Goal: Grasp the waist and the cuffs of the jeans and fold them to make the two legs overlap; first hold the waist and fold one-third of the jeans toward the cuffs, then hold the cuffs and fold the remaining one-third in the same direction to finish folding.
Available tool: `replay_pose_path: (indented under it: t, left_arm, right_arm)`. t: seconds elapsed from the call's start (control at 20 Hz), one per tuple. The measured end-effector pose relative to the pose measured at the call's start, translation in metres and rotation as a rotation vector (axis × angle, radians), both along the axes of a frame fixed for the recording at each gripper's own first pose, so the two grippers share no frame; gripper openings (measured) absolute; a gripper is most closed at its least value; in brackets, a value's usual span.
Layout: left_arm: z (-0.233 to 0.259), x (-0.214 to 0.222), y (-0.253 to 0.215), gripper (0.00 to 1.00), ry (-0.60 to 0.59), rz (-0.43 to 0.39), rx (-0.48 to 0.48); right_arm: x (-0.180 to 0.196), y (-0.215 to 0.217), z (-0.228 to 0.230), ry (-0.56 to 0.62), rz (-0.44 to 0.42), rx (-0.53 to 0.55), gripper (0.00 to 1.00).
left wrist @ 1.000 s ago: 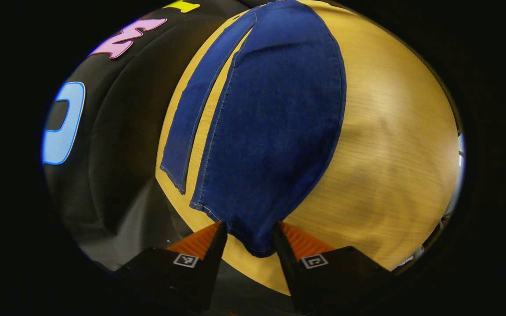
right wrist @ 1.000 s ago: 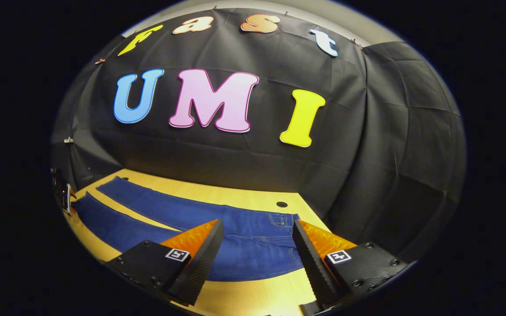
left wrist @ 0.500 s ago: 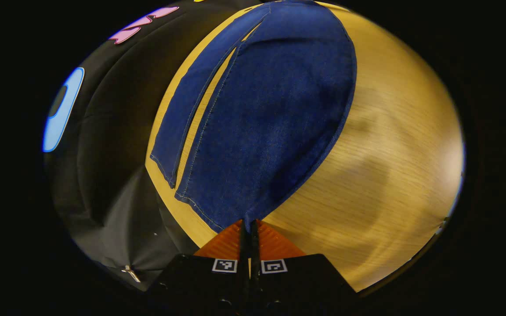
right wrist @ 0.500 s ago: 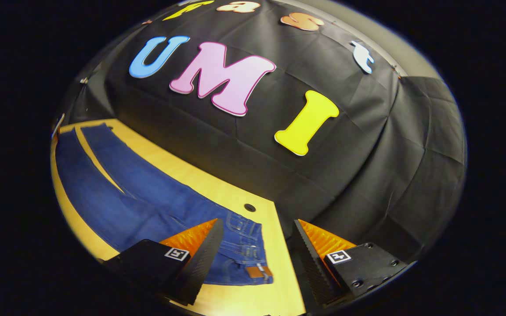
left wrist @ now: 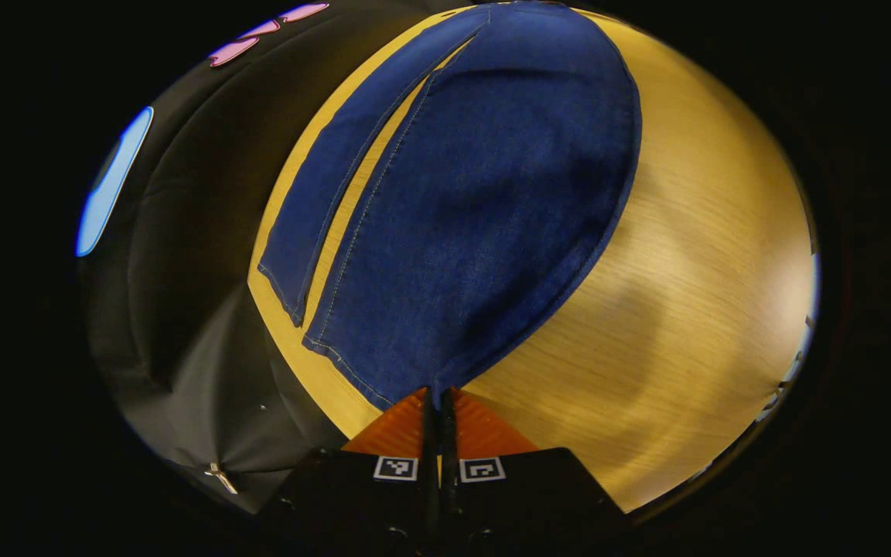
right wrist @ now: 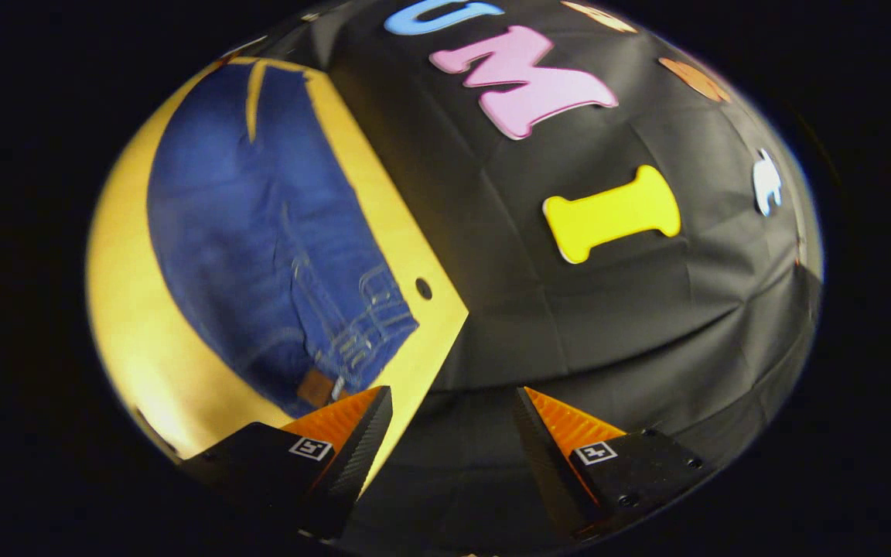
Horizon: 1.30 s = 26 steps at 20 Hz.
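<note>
While the jeans (left wrist: 461, 216) lie flat on the wooden table (left wrist: 685, 309), the left gripper (left wrist: 438, 398) is seen low at the near cuff end, fingers pressed together on the cuff corner (left wrist: 436, 391) of the wider leg. The 2nd leg (left wrist: 337, 178) is laid just beside it on the left, a thin strip of table between them, near the table's edge and the black cloth wall (left wrist: 182, 255). In the right gripper view, the right gripper (right wrist: 452, 402) is held tilted, jaws spread wide with nothing between them. The waist (right wrist: 353, 340) sits just beyond its left finger (right wrist: 353, 433), near a hole in the table (right wrist: 423, 288).
</note>
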<state>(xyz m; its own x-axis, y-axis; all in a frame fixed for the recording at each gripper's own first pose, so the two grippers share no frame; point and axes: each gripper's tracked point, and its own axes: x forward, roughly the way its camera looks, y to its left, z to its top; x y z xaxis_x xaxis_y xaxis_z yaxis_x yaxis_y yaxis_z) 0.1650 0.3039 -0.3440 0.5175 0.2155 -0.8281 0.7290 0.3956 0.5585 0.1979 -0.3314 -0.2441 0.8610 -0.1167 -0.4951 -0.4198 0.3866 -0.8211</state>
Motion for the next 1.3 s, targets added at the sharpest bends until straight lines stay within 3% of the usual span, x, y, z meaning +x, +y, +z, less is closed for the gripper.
replay_pose_path:
  t: [0.15, 0.3, 0.5, 0.6, 0.65, 0.7, 0.8, 0.9, 1.05, 1.1, 1.2, 1.25, 1.3]
  left_arm:
    - [-0.001, 0.000, 0.000, 0.06, 0.005, -0.003, 0.002]
    - [0.000, 0.000, 0.000, 0.06, -0.002, -0.012, 0.016]
    - [0.000, 0.001, 0.000, 0.06, -0.006, -0.007, 0.020]
    - [0.000, 0.001, 0.000, 0.06, -0.006, -0.008, 0.024]
    - [0.000, 0.001, 0.001, 0.06, -0.007, -0.004, 0.024]
    - [0.000, 0.001, 0.000, 0.06, -0.009, -0.001, 0.025]
    - [0.000, 0.002, 0.001, 0.06, -0.013, 0.001, 0.024]
    - [0.001, 0.002, 0.000, 0.06, -0.019, 0.004, 0.023]
    - [0.001, 0.002, 0.001, 0.06, -0.022, 0.013, 0.022]
    - [0.001, 0.002, 0.000, 0.05, -0.020, 0.020, 0.022]
    - [0.001, 0.002, -0.001, 0.05, -0.027, 0.039, 0.012]
    - [0.001, 0.003, -0.001, 0.05, -0.035, 0.054, 0.008]
    - [0.002, 0.003, -0.002, 0.05, -0.046, 0.076, 0.002]
  right_arm:
    - [-0.026, -0.005, -0.042, 0.163, 0.141, -0.154, 0.97]
    - [-0.043, 0.008, -0.083, 0.264, 0.257, -0.222, 0.97]
    - [-0.037, 0.012, -0.129, 0.359, 0.283, -0.246, 0.97]
    - [-0.024, 0.015, -0.134, 0.332, 0.294, -0.268, 0.97]
    - [-0.016, 0.017, -0.137, 0.329, 0.284, -0.256, 0.84]
    - [-0.011, 0.018, -0.139, 0.328, 0.280, -0.245, 0.93]
    - [0.000, 0.021, -0.143, 0.318, 0.304, -0.254, 0.93]
    - [0.006, 0.026, -0.148, 0.321, 0.330, -0.271, 0.85]
    - [0.012, 0.028, -0.160, 0.334, 0.343, -0.308, 0.28]
    - [0.015, 0.029, -0.160, 0.319, 0.356, -0.325, 0.34]
    - [0.012, 0.027, -0.158, 0.324, 0.350, -0.309, 0.25]
    - [0.009, 0.029, -0.160, 0.361, 0.332, -0.258, 0.16]
    - [0.006, 0.030, -0.160, 0.415, 0.307, -0.205, 0.13]
